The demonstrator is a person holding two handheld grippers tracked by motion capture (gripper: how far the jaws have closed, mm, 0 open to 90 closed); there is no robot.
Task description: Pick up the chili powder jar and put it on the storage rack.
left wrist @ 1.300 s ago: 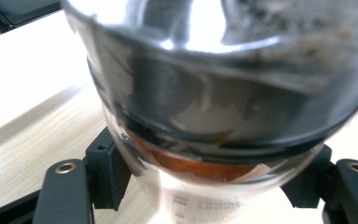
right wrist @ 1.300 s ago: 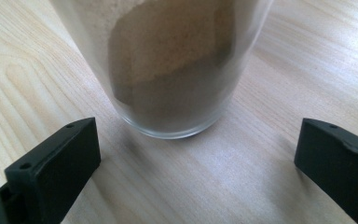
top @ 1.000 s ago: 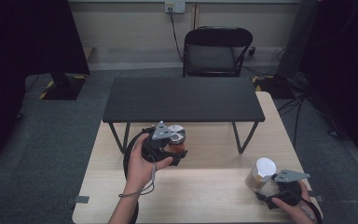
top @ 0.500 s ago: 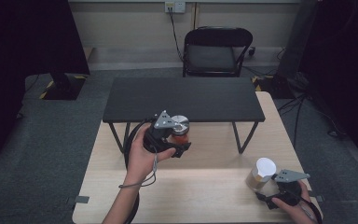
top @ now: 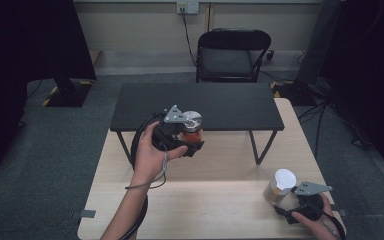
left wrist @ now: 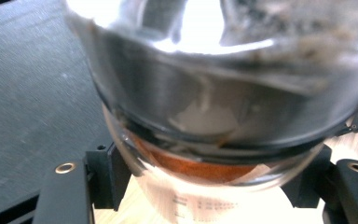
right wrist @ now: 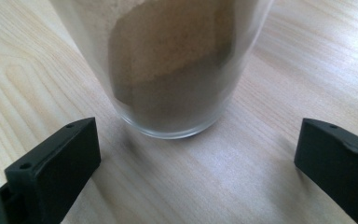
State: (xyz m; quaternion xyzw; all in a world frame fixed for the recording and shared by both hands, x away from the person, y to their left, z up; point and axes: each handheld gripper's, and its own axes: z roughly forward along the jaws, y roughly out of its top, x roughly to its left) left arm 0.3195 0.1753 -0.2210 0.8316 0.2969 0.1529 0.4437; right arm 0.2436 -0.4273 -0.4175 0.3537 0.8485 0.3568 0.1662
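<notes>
A glass jar [top: 192, 125] with a silver lid and orange-red powder hangs in the air in front of the black shelf, my left gripper [top: 192, 141] shut on it. In the left gripper view the jar [left wrist: 214, 116] looms close and blurred between the two black jaws of that gripper [left wrist: 209, 189]. A second glass jar [top: 280, 184], white-lidded and holding brown powder, stands on the wooden table [top: 205, 205] at the near right. My right gripper [top: 290, 202] sits just behind it, open. Its jaws [right wrist: 196, 158] stand wide apart, clear of that jar [right wrist: 177, 70].
A low black shelf [top: 200, 102] on thin legs stands across the far half of the wooden table. Behind the table is a black chair [top: 230, 55] on grey carpet. Dark stands flank the table at far left and right.
My left gripper has risen with the orange-powder jar and drifted slightly right, closer to the black shelf's front edge. The right gripper and the brown-powder jar have stayed put.
</notes>
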